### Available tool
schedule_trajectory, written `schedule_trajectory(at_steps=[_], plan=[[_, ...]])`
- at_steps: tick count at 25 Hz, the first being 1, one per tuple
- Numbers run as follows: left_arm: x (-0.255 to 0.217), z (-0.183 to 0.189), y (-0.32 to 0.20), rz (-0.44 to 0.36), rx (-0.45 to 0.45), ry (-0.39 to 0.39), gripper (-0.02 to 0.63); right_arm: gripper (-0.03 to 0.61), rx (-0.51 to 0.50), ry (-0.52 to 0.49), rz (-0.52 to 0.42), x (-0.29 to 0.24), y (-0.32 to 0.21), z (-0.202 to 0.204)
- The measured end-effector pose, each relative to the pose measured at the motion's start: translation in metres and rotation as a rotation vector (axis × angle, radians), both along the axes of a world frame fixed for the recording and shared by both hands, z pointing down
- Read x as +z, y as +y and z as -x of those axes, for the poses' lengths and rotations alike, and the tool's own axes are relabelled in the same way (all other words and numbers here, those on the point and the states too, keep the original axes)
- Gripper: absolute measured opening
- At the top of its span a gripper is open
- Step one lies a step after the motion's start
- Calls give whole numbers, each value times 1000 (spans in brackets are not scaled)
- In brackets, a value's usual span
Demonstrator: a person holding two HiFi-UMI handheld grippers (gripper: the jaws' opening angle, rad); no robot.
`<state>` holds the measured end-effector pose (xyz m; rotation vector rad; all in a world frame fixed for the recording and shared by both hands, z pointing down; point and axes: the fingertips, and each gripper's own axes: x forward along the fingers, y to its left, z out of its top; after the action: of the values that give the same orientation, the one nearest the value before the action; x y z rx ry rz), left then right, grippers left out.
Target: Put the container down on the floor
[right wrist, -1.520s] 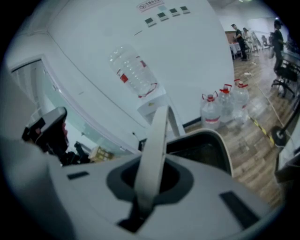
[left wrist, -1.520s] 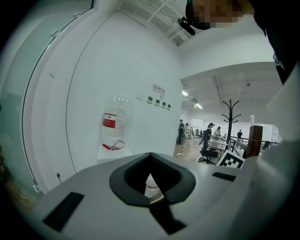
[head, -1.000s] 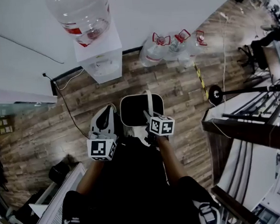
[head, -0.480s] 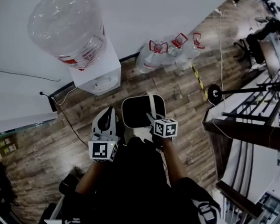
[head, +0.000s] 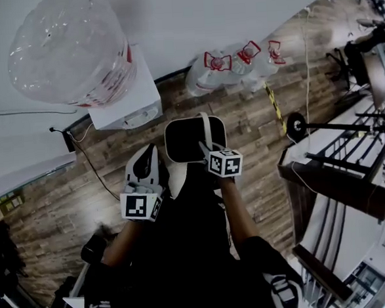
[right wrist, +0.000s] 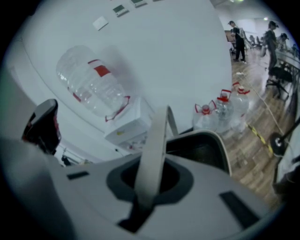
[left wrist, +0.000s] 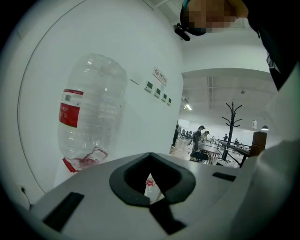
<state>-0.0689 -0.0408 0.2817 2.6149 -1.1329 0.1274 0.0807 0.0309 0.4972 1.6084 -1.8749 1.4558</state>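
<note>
A white container [head: 176, 177] with a dark inside hangs over the wooden floor in front of me in the head view. Its thin white handle [head: 206, 128] runs up over it. My right gripper [head: 209, 157] is shut on that handle. In the right gripper view the handle [right wrist: 154, 145] passes between the jaws, with the container [right wrist: 220, 152] below. My left gripper [head: 143, 176] is beside the container's left wall. In the left gripper view its jaws [left wrist: 151, 185] are together with nothing between them.
A white water dispenser [head: 126, 99] with a big clear bottle [head: 73, 50] stands against the wall ahead. Several empty jugs [head: 239, 64] stand on the floor to its right. A stand's round black base [head: 297, 126] and dark furniture [head: 333, 186] are at the right.
The dispenser bottle has grown and slid left in the head view. The container and both grippers have risen slightly in the picture. The grip on the handle is the same.
</note>
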Motion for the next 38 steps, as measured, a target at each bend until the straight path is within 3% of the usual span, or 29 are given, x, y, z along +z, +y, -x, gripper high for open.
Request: schedule_trajectory(at_steps=[9, 15, 28, 38], plan=[[10, -60, 0, -15, -177, -41, 26, 37, -194, -14, 10, 22, -20, -37], [26, -96, -23, -5, -231, -67, 26, 37, -274, 2, 16, 50, -47, -60], [53, -126, -62, 7, -275, -79, 26, 37, -305, 3, 54, 126, -105, -87], [89, -141, -77, 33, -277, -73, 26, 37, -315, -7, 42, 192, -142, -85]])
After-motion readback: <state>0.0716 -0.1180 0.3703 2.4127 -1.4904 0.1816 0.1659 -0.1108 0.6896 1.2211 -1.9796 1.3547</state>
